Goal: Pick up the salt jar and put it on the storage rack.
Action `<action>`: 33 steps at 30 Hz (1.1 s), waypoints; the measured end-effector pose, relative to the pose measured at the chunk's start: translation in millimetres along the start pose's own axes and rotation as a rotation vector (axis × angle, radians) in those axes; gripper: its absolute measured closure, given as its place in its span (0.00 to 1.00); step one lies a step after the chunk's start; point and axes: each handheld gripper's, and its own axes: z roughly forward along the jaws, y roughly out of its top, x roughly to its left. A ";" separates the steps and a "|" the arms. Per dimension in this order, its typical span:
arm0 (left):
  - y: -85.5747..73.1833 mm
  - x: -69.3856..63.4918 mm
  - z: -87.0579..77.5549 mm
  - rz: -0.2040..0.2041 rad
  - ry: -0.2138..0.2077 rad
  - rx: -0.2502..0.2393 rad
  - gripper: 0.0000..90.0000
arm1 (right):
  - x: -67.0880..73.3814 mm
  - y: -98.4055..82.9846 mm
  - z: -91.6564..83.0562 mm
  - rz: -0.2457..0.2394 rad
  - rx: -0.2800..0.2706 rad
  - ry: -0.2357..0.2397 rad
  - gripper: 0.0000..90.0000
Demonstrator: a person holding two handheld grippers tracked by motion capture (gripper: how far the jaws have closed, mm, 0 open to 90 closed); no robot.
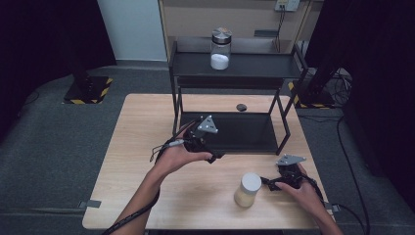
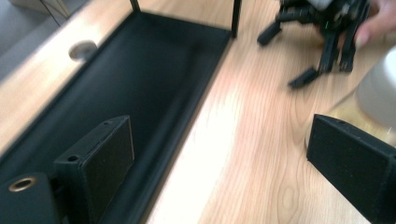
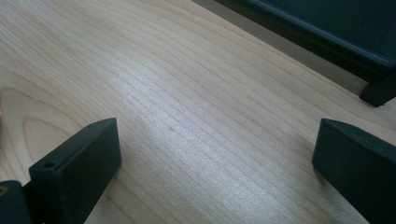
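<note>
My left gripper [image 1: 208, 152] hovers at the front edge of the black shelf's lower tray [image 1: 244, 133], open with nothing between its jaws. In the left gripper view its midpoint [image 2: 219, 158] lies over the wood beside the lower tray [image 2: 140, 79]. A jar with a white lid and yellowish contents [image 1: 248, 190] stands on the table near the front; the jar [image 2: 378, 88] is also at the right edge of the left gripper view. My right gripper [image 1: 268, 183] rests just right of that jar, open and empty. In its own view the right gripper [image 3: 215, 158] sits low over bare wood.
A glass jar with a metal lid and white contents [image 1: 220, 49] stands on the shelf's top tier [image 1: 264, 66]. A small dark round object [image 1: 241, 106] lies on the table behind the shelf. The wooden table [image 1: 142, 161] has free room at the left.
</note>
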 end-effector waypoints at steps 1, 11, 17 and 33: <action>-5.0 -0.6 1.7 -0.007 -0.001 0.005 0.07 | 0.0 -0.1 0.0 -0.001 0.000 0.000 0.02; -61.8 -0.5 5.3 -0.111 0.006 0.005 0.07 | 0.0 0.0 0.0 0.000 0.000 0.000 0.02; -86.4 2.8 0.8 -0.166 0.027 0.010 0.07 | 0.0 0.0 0.0 0.000 0.000 0.000 0.02; -148.6 -3.8 -6.6 -0.245 0.078 0.013 0.06 | 0.0 0.0 0.0 0.000 0.000 0.000 0.02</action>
